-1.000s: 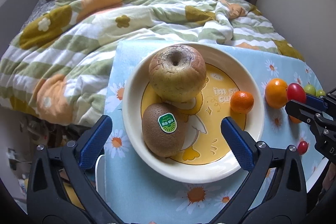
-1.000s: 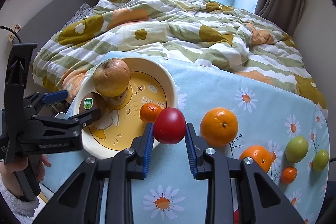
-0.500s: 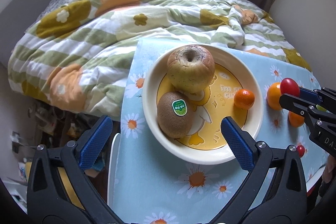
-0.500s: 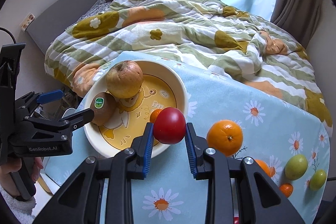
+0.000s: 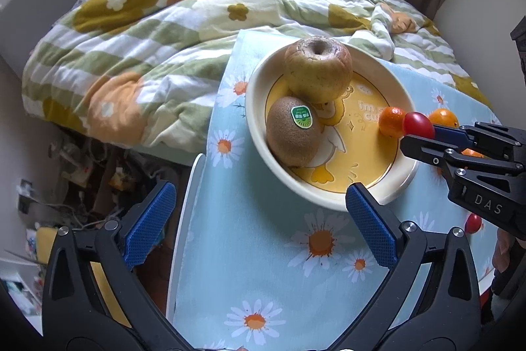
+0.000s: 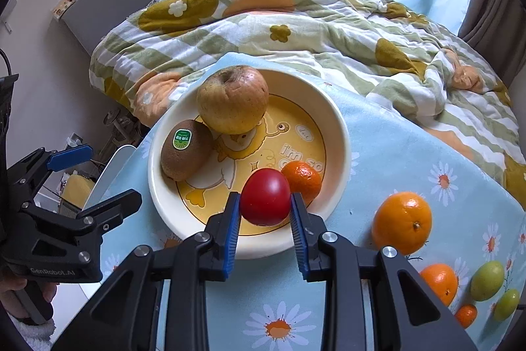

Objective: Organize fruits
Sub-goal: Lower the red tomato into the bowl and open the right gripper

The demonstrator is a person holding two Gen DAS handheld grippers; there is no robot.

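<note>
My right gripper (image 6: 265, 207) is shut on a red cherry tomato (image 6: 265, 196) and holds it over the near right rim of the cream plate (image 6: 342, 134). The tomato (image 5: 418, 124) and right gripper (image 5: 424, 134) also show in the left wrist view. On the plate lie a wrinkled apple (image 6: 232, 99), a kiwi with a green sticker (image 6: 184, 149) and a small mandarin (image 6: 301, 178). My left gripper (image 5: 259, 227) is open and empty, low at the plate's (image 5: 256, 87) near left side.
On the blue daisy cloth (image 6: 394, 160) right of the plate lie a large orange (image 6: 401, 222), a smaller orange (image 6: 439, 282), a tiny mandarin (image 6: 466, 314) and two green fruits (image 6: 487, 280). A rumpled floral quilt (image 6: 263, 18) lies behind. The table edge drops off at left.
My right gripper has carried the tomato left, from beside the plate to over its rim. The left gripper has drawn back and left, away from the plate.
</note>
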